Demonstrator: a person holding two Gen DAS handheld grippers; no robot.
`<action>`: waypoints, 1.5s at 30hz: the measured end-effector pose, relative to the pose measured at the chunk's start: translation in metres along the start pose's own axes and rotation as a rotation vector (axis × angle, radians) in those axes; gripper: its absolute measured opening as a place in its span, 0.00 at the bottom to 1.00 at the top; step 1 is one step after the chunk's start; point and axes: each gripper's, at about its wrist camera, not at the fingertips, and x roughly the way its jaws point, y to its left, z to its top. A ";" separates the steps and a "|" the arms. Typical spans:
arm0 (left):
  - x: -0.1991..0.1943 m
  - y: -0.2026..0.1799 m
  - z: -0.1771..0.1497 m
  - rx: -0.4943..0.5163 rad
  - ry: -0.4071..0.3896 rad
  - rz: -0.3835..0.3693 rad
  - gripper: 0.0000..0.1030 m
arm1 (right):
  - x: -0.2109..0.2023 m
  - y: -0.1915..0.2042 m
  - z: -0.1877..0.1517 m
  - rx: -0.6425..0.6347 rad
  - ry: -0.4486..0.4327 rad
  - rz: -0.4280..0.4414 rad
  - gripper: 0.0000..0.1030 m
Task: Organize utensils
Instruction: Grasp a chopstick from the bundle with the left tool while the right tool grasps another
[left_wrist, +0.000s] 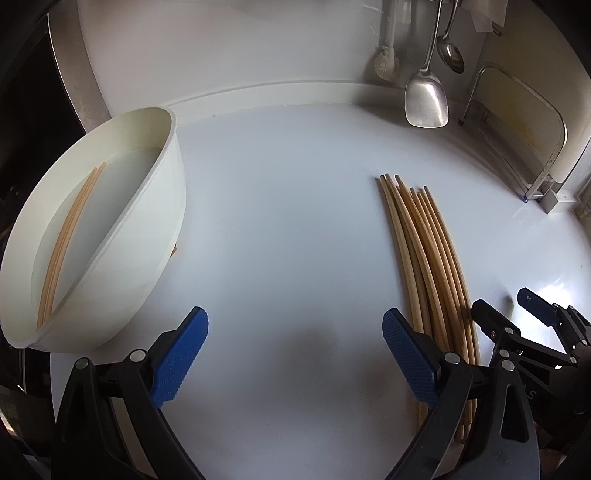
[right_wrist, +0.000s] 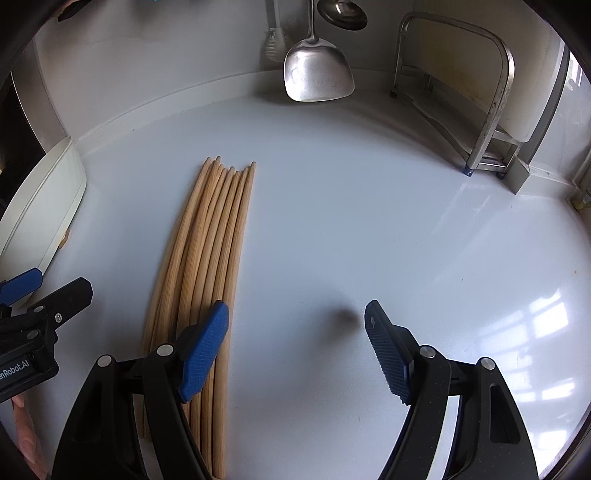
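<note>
**Both grippers spread beside the chopsticks**

Nearest, the left gripper (left_wrist: 295, 354) and right gripper (right_wrist: 295, 350) hover with blue pads apart, empty. The left one's body reads "nRobot.AI". A bundle of pale wooden chopsticks (right_wrist: 210, 251) lies between them; two more rest in the white oval plastic tub (left_wrist: 162, 206) left. Far back hangs a steel spatula (right_wrist: 317, 74).

Between my left gripper (left_wrist: 295, 354) and my right gripper (right_wrist: 295, 350) the white counter (right_wrist: 369, 221) lay bare, with wide room toward the back wall. The chopstick bundle (right_wrist: 210, 251) blocked the lane between them, under my right claw's inner finger. The white bowl (left_wrist: 155, 221) walled off the left side. At the back hung a steel spatula (right_wrist: 317, 74), and a metal rack (right_wrist: 491, 92) crowded the right corner.
</note>
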 end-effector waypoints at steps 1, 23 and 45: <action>0.000 0.000 0.000 -0.002 -0.001 0.000 0.91 | 0.000 0.000 0.000 -0.003 0.000 0.000 0.71; 0.009 -0.017 -0.001 0.004 0.009 -0.028 0.91 | -0.003 0.008 -0.005 -0.091 -0.033 -0.027 0.60; 0.030 -0.035 -0.008 0.015 0.058 -0.057 0.91 | -0.004 -0.034 -0.007 -0.025 -0.038 -0.047 0.46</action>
